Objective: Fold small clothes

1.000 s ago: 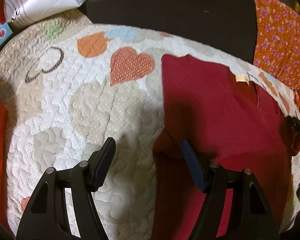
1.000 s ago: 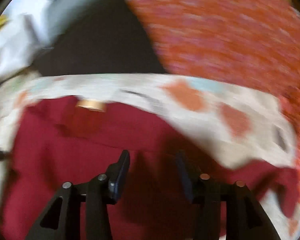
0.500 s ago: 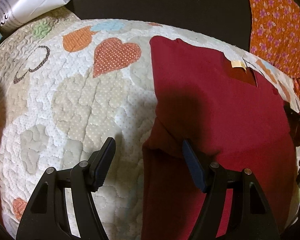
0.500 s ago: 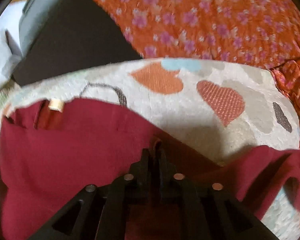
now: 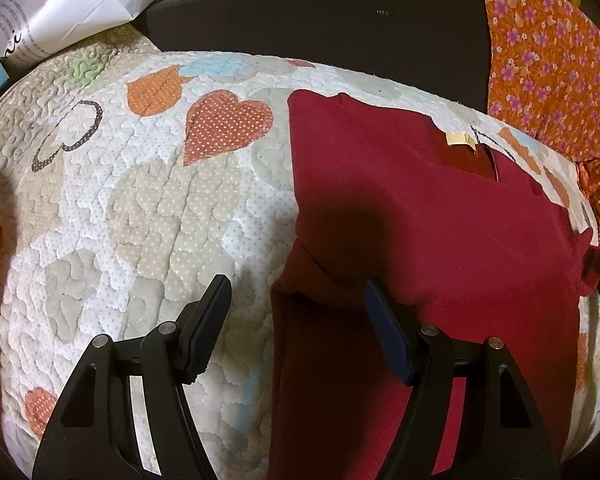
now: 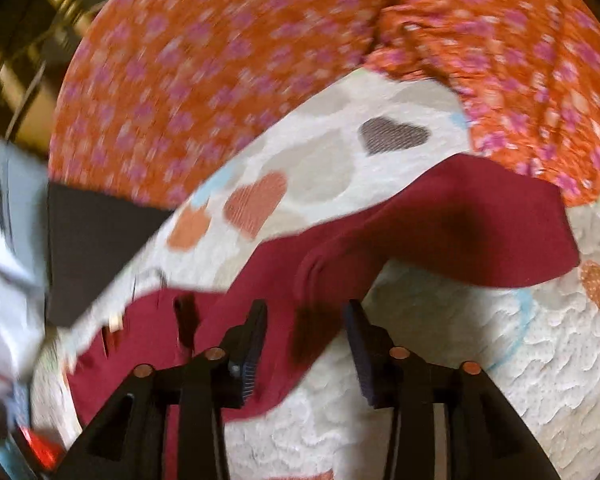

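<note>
A home, most likely a bedroom or living room. A white quilted cover patched with orange and beige hearts (image 5: 148, 208) spreads over a soft surface; an orange cloth printed with pink flowers (image 5: 548, 64) lies along its far right edge, a crumpled white paper bag (image 5: 72, 4) beyond its far left corner.

A quilted cover (image 5: 148, 208) with heart patches spreads across the frame, pale and stippled; a dark red garment (image 5: 420, 220) lies flat on its right half, a cream label (image 5: 460, 139) at the neckline in the upper right; orange floral cloth (image 5: 552, 64) overlaps the far right edge; white paper (image 5: 72, 4) seems to rest at the upper left corner.
</note>
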Demonstrator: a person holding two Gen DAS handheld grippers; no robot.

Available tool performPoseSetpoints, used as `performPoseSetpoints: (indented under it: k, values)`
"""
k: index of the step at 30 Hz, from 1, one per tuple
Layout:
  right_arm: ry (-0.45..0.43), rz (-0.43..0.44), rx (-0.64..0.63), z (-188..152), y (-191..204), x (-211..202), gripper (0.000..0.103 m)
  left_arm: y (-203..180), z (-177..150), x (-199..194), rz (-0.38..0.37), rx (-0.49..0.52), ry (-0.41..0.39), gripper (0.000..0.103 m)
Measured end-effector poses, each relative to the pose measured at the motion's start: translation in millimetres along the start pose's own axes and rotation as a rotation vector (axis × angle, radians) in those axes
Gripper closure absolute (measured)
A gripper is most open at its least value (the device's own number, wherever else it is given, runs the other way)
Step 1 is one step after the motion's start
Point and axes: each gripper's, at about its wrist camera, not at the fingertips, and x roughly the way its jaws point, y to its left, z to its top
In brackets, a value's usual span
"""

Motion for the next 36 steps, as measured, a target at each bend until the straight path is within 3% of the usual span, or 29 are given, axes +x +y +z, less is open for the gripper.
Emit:
performPoseSetpoints:
  k: [5,12,14,16,19,20,21,24,27,32,36]
  values:
    - [-0.050,0.036,0.216,8,-36,-10,0.055,2,1,3,0.007,-0.007,0.005,0.034]
    - [-0.117,0.193,0.582,5,-99,2,0.053,-5,-1,6,0.007,0.016,0.018,0.034]
    - [-0.122,0.194,0.614,6,-108,9,0.053,-6,-1,7,0.011,0.020,0.018,0.034]
    - [-0.108,0.211,0.623,7,-116,17,0.058,-6,-1,8,0.012,0.022,0.021,0.034]
    - [-0.110,0.211,0.616,13,-121,16,0.080,-5,-1,8,0.012,0.019,0.024,0.034]
    - [-0.119,0.208,0.606,15,-122,13,0.095,-5,-2,7,0.012,0.019,0.023,0.034]
    - [-0.127,0.206,0.599,16,-125,10,0.098,-5,-1,6,0.012,0.019,0.021,0.034]
    - [-0.181,0.206,0.532,24,-117,-9,0.099,-3,-1,4,0.007,0.011,0.013,0.034]
    - [-0.257,0.222,0.373,41,-80,-43,0.100,-2,0,1,0.005,0.006,0.005,0.034]
    - [-0.303,0.356,-0.061,50,51,-96,0.100,3,3,-6,-0.009,-0.025,-0.021,0.034]
    - [-0.195,0.508,-0.368,7,168,-91,0.100,10,6,-13,-0.043,-0.072,-0.051,0.034]
